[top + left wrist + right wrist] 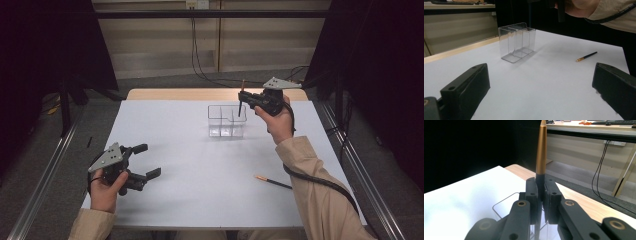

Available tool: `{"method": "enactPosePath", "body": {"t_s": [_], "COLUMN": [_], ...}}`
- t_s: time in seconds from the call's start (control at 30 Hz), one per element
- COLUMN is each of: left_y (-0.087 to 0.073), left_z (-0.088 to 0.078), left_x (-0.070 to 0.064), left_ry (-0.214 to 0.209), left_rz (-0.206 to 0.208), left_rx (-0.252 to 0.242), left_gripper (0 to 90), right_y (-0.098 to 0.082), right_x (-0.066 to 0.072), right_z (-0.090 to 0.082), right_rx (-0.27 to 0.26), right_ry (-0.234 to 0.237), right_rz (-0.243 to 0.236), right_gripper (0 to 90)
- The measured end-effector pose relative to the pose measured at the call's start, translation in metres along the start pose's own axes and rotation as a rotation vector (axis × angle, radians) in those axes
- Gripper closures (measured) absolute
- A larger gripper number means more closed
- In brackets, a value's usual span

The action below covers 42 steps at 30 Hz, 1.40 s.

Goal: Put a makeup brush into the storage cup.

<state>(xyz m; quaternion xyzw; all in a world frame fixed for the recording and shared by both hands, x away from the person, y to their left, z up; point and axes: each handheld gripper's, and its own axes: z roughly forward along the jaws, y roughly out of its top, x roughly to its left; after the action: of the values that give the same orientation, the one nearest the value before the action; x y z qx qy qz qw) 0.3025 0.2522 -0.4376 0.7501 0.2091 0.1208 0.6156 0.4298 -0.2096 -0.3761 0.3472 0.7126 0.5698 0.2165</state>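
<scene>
No writing is legible; right hand-held gripper (243,101) clamps a pen (541,157), left hand-held gripper (145,161) gapes.

The left tool (145,161) rests low with jaws spread wide — the right tool (243,98), raised, is clamped tight.

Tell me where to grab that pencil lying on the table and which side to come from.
Probably best to grip the pencil around the middle of its dark shaft, coming straight down from above. It lies flat on the bare white table, apart from the clear box, so nothing gets in the way. Set the jaws across its thin width, not along its length. The left gripper is open and free.
</scene>
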Motion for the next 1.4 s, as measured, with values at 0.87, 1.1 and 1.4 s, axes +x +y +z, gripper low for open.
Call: {"method": "enactPosePath", "body": {"t_s": [0.87,1.1,1.4], "left_y": [0.001,0.001,0.0], "left_z": [0.0,0.0,0.001], "left_x": [-0.001,-0.001,-0.001], "left_ry": [-0.007,-0.009,-0.01], "left_rz": [0.001,0.002,0.003], "left_rx": [-0.008,-0.004,-0.001], "left_gripper": [1.1,1.1,1.1], "right_y": [-0.009,-0.012,-0.018], "right_x": [-0.003,-0.002,-0.005], "right_z": [0.004,0.005,0.004], "right_rx": [0.01,0.027,0.036], "right_ry": [-0.016,-0.016,-0.024], "right_rz": [0.014,-0.003,-0.006], "right_gripper": [83.1,83.0,83.0]}}
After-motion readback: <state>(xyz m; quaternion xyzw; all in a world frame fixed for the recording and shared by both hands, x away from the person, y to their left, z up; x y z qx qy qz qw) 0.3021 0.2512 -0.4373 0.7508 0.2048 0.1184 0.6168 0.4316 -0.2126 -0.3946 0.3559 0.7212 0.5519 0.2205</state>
